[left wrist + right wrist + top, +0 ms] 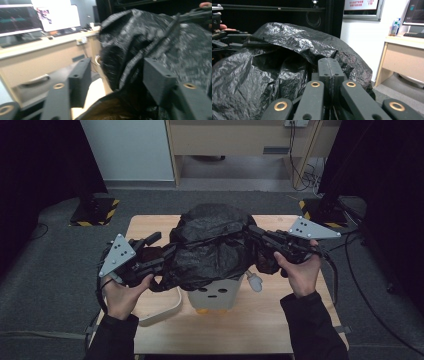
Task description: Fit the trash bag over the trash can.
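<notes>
The person's two hands are nearest the camera in the high view, each with a gripper. The left hand (121,295) is at 7 o'clock and the right hand (300,272) at 4 o'clock. Between them hangs the black bag (212,245), near the middle of the table (250,330), spread over the top of a small white bin (216,295). The bin has a simple face on its front and stands at 6 o'clock from the bag.

The right gripper (330,68) has its jaws pressed fully together. In the right gripper view the bag film lies right at the closed tips, so it seems pinched there, at the 3 o'clock edge of the bag.

The left gripper (116,75) has its jaws partly open. In the left gripper view a fold of the bag sits between them and against the right jaw, but the picture is blurred and I cannot tell if both pads press on it. It meets the bag at 9 o'clock.

A white tray (167,312) lies on the table at 8 o'clock from the bin, just beside it.
</notes>
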The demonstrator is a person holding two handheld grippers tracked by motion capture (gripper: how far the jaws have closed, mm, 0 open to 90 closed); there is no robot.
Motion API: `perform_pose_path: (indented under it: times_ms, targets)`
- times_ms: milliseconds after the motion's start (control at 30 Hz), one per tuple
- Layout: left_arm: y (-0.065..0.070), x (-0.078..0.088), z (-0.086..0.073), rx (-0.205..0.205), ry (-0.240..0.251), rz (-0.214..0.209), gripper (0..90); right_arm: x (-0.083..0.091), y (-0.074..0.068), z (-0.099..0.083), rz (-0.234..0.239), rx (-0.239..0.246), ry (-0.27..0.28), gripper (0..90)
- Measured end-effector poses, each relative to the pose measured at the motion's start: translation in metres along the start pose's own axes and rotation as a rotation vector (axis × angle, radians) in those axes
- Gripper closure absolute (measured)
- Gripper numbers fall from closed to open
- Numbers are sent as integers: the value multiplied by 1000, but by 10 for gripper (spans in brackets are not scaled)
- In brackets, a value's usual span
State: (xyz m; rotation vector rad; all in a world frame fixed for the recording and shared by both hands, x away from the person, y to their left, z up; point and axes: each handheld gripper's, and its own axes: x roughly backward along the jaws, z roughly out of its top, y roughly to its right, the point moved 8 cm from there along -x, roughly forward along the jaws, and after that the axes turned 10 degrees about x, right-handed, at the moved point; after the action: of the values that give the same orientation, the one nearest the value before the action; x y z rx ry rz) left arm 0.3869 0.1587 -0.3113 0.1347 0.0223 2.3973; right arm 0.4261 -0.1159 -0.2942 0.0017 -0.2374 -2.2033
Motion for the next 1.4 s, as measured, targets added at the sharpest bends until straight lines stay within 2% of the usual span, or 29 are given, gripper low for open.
perform_pose_path:
  times_ms: [67, 133, 200, 300, 467, 533, 600, 700, 767, 800, 833, 867, 900, 933, 967, 1133, 1167, 1200, 1267, 1300, 1333, 1400]
  targets:
    - [-1, -4, -5, 35, 0, -34, 486, -1, 1, -3, -1, -6, -10, 887]
    - [-1, -6, -5, 41, 10, -44, 561, -1, 2, -4, -5, -8, -15, 870]
    - [-1, -8, -5, 59, -7, -70, 629, -1, 2, -6, -11, -9, -19, 780]
    - [-1, -10, -3, 59, -13, -84, 730, -1, 3, -3, -16, 9, -4, 678]
    - [-3, -14, 0, 79, -19, -87, 872, -8, 8, -1, -17, 31, -6, 648]
    - [-4, -15, 2, 89, -19, -85, 888, -10, 9, -2, -12, 31, -11, 642]
    - [-9, -19, 9, 117, 3, -72, 897, -15, 8, -4, 3, 36, -9, 583]
    - [-8, -23, 16, 120, 18, -76, 900, -17, 5, -3, 14, 33, 12, 549]
    - [-7, -26, 20, 114, 17, -79, 900, -19, 7, -3, 8, 32, 13, 609]
    - [-7, -26, 20, 114, 17, -79, 900, -19, 7, -3, 8, 32, 13, 609]
    - [-6, -30, 22, 113, 20, -77, 900, -19, 10, -3, 5, 22, 12, 773]
    - [-7, -31, 23, 112, 20, -69, 900, -18, 12, -2, 0, 21, 33, 843]
    - [-8, -32, 23, 116, 25, -63, 900, -17, 13, 0, 6, -3, 52, 893]
    - [-8, -32, 23, 116, 25, -63, 900, -17, 13, 0, 6, -3, 52, 893]
    - [-13, -35, 23, 124, 25, -42, 900, -16, 18, 3, -9, -34, 84, 900]
    - [-26, -45, 18, 118, -1, 33, 900, -20, 30, -2, -45, -65, 53, 900]
    - [-32, -54, 13, 119, -25, 61, 899, -26, 36, -8, -61, -70, 8, 900]
    - [-35, -58, 10, 115, -43, 78, 900, -29, 38, -11, -71, -64, -13, 900]
    - [-40, -68, 3, 113, -73, 106, 900, -36, 44, -22, -102, -36, -83, 900]
    - [-43, -72, -1, 106, -89, 123, 900, -39, 46, -26, -107, -31, -100, 900]
    - [-43, -72, -1, 106, -89, 123, 900, -39, 46, -26, -107, -31, -100, 900]
    - [-48, -79, -9, 118, -116, 141, 900, -47, 48, -40, -103, -59, -126, 900]
